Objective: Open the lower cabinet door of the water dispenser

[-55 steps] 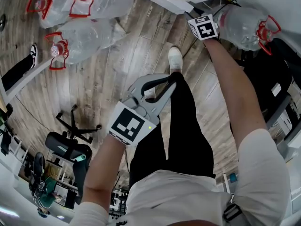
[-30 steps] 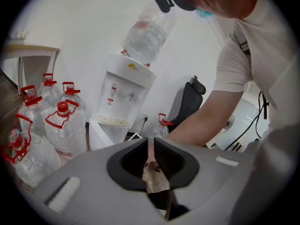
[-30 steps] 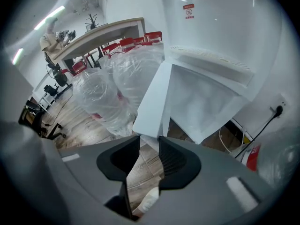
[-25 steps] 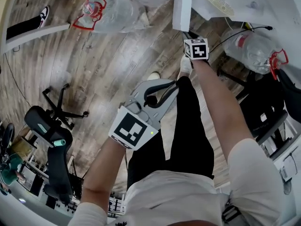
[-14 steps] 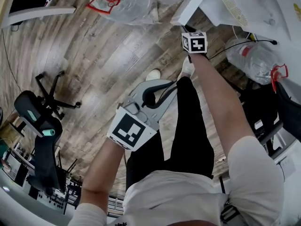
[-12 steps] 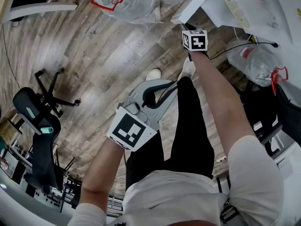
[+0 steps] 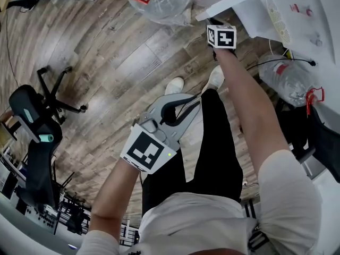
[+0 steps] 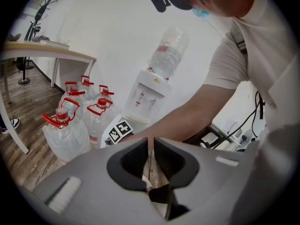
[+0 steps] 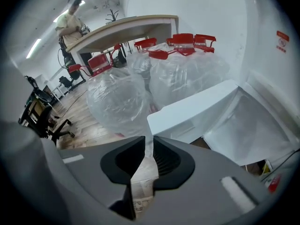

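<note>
The white water dispenser (image 8: 150, 90) carries an upturned bottle (image 8: 168, 55). Its lower cabinet door (image 9: 197, 109) stands swung out, seen as a white panel (image 7: 228, 5) in the head view. My right gripper (image 9: 150, 142) reaches to the door's near corner. Its jaws have just been closing, and the door's thin white edge runs into the narrow gap between the tips. In the head view this gripper (image 7: 215, 24) sits under its marker cube, right at the door. My left gripper (image 7: 192, 101) hangs over my legs, shut and empty, as the left gripper view (image 8: 150, 146) also shows.
Bagged water jugs with red handles (image 9: 117, 97) stand beside the door; the same cluster of jugs (image 8: 65, 130) shows left of the dispenser. Another jug (image 7: 289, 78) and a cable lie at the right. An office chair (image 7: 32, 121) is at the left. A table (image 9: 126, 29) stands behind.
The door has swung further out, from edge-on to a slanted panel. My right gripper has travelled with its edge. The left gripper has barely shifted in the picture.
</note>
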